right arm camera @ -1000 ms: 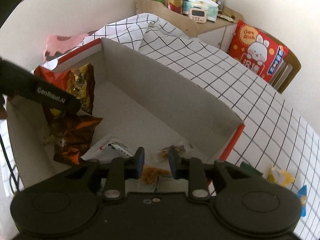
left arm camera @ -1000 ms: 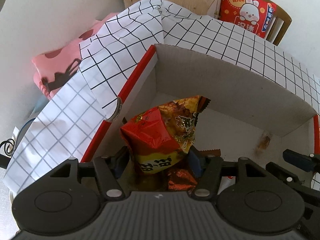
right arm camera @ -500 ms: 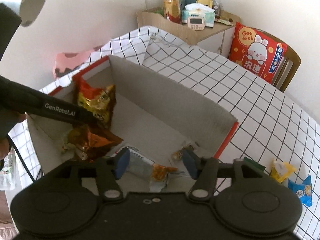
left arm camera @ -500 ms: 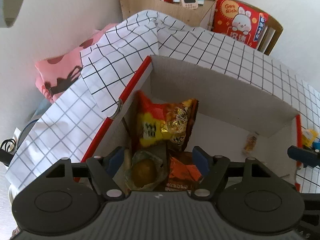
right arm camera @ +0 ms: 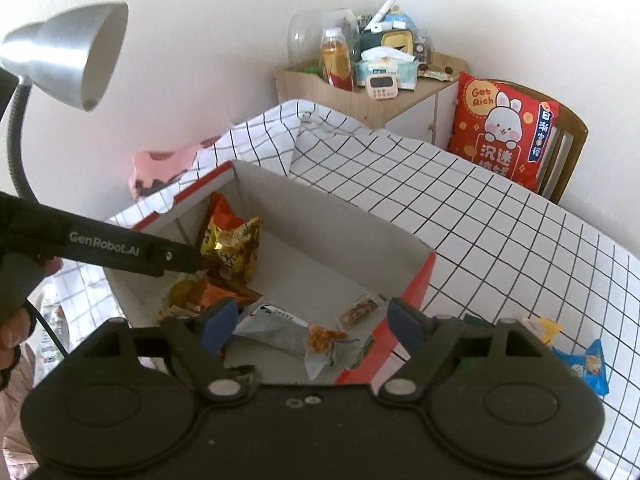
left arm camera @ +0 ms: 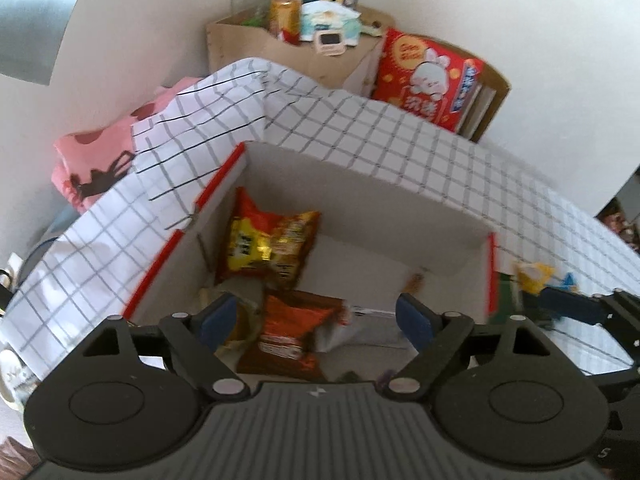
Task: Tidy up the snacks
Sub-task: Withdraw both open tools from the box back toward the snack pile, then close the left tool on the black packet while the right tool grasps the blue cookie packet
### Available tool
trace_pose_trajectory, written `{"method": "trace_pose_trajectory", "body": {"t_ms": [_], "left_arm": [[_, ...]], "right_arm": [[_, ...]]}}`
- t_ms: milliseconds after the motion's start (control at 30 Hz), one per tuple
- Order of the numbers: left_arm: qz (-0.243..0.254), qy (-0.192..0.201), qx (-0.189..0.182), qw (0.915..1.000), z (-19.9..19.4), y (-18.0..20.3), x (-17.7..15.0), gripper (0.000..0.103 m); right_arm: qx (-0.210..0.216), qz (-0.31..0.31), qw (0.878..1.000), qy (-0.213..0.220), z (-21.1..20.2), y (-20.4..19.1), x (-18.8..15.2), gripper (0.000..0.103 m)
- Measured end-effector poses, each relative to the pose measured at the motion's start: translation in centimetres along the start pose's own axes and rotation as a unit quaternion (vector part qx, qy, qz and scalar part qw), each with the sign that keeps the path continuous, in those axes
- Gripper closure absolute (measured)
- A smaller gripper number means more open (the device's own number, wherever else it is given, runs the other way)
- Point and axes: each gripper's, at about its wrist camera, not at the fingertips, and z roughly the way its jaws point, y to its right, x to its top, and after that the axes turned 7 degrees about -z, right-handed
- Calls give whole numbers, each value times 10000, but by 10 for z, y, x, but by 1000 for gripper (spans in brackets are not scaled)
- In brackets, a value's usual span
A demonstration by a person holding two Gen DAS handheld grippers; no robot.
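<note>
Several snack packets lay in your cardboard box (right arm camera: 340, 236) — both grippers' jaws had just been opening, spread, nothing pinched. Yellow packet (right arm camera: 540, 328) and blue packet (right arm camera: 586, 364) remained outside on the tablecloth.

The middle and far right of the cardboard box (right arm camera: 344, 236) floor are left bare. Its left corner is blocked by a red-and-yellow snack bag (right arm camera: 234, 248) leaning on the wall, with an orange packet (right arm camera: 218, 294) below. Near the front, a white packet (right arm camera: 280, 330) and a small bar (right arm camera: 362, 309) (lying flat) are spread. The checked tablecloth (right arm camera: 500, 236) beyond is open.
</note>
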Motion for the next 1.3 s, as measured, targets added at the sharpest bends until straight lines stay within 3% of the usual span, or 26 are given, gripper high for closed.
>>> {"method": "trace_pose_trajectory", "body": {"t_ms": [133, 333, 567, 767, 1033, 1300], "left_arm": [[38, 62, -236, 9997, -14, 16, -9, 16], [251, 297, -456, 9982, -33, 42, -24, 4], [476, 562, -668, 9950, -46, 77, -44, 4], [694, 567, -786, 9929, -44, 113, -62, 4], [902, 417, -824, 9916, -28, 158, -80, 4], [1225, 306, -862, 9882, -5, 204, -98, 4]], "right_arm": [[48, 68, 9998, 171, -23, 4, -7, 11], [-40, 226, 9982, 562, -60, 19, -24, 3], [-419, 162, 9933, 1061, -100, 40, -49, 0], [-674, 173, 9905, 1183, -125, 62, -78, 0], [-1423, -7, 9852, 952, -139, 95, -110, 1], [-1781, 324, 9813, 658, -141, 153, -127, 1]]}}
